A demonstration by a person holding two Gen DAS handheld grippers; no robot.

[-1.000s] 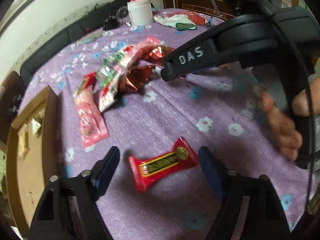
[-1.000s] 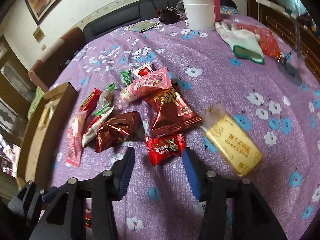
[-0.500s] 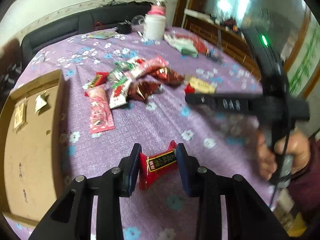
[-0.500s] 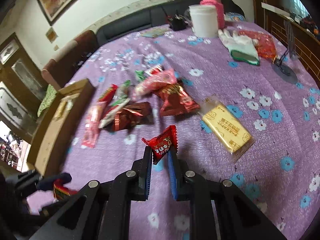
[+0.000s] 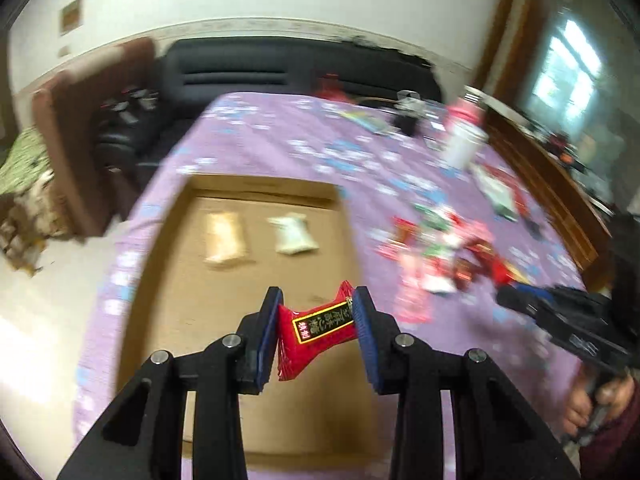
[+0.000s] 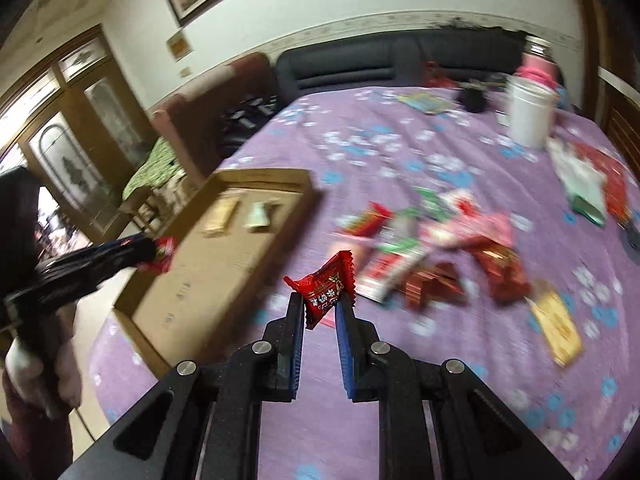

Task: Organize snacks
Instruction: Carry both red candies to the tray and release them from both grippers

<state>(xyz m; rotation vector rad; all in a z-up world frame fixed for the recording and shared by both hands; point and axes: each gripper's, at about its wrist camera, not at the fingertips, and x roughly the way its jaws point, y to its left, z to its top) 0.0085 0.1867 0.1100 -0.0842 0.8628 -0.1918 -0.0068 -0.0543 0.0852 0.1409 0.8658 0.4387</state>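
Observation:
My left gripper (image 5: pixel 316 300) is shut on a red candy with a black label (image 5: pixel 320 330), held in the air above the shallow cardboard box (image 5: pixel 168 280). Two pale packets (image 5: pixel 256 236) lie at the box's far end. My right gripper (image 6: pixel 318 300) is shut on a small red wrapped snack (image 6: pixel 326 286), lifted above the purple tablecloth just right of the box (image 6: pixel 224 264). A pile of snack packets (image 6: pixel 432 248) lies on the cloth to the right. In the right wrist view the left gripper (image 6: pixel 160 252) shows over the box's near left side.
A yellow biscuit pack (image 6: pixel 558 328) lies near the right of the pile. A white tub (image 6: pixel 528 110), a pink-lidded jar, a glove (image 6: pixel 580 184) and small items stand at the table's far side. A dark sofa (image 6: pixel 360 64) and brown chair stand behind.
Both grippers closed on their red snacks, lifted them off the cloth and swung left toward the cardboard box. The left one now hangs over the box.

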